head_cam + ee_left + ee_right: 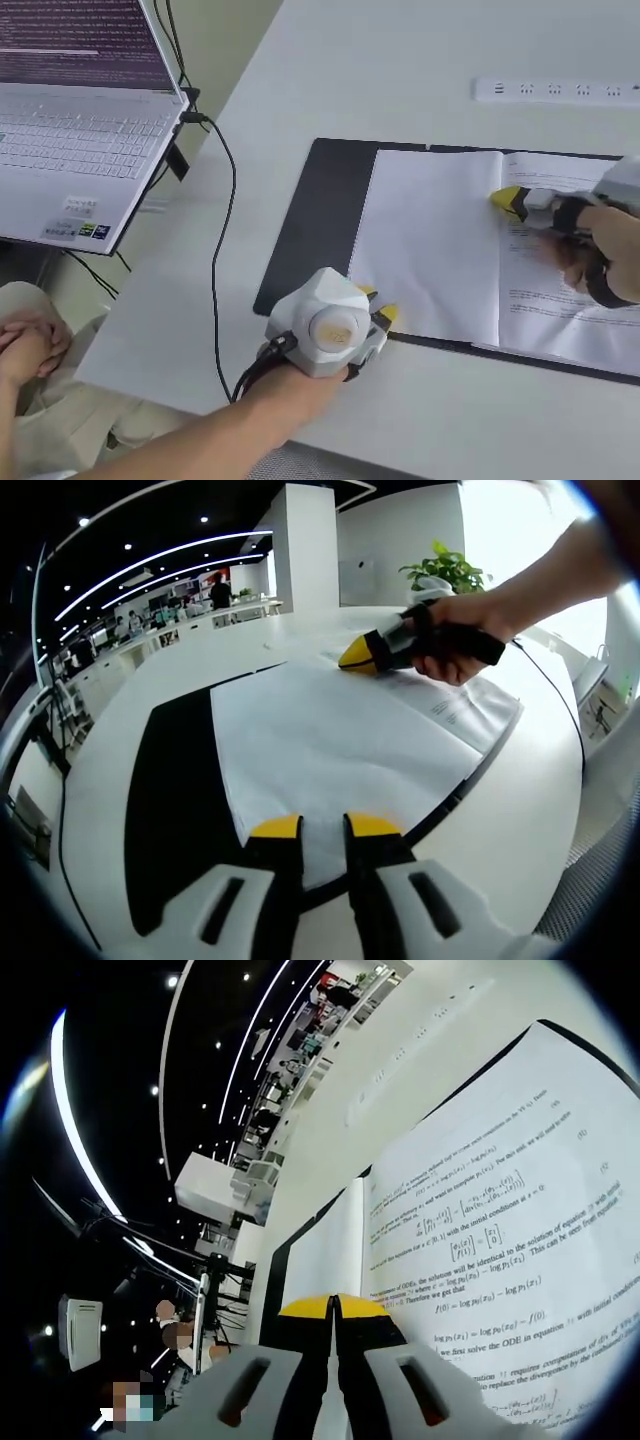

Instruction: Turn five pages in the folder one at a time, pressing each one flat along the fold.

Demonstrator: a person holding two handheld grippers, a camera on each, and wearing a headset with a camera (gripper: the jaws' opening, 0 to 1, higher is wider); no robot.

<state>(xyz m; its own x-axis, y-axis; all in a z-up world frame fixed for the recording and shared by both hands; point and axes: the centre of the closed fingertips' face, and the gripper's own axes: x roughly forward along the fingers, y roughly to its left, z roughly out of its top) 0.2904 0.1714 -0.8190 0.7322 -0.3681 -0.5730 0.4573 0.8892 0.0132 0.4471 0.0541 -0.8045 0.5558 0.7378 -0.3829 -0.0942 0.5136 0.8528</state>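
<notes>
On your table (400,60) the folder (320,200) lies open, with a blank page (430,240) on the left and a printed page (560,300) on the right. Your left claw (323,827) sits at the blank page's near edge, jaws slightly apart, gripping nothing. Your right claw (333,1305), jaws closed together and empty, points its tip at the fold.

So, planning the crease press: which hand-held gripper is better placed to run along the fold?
Right, probably. The right hand-held gripper sits shut at the fold; the left hand-held gripper rests far off, at the blank page's near edge.
</notes>
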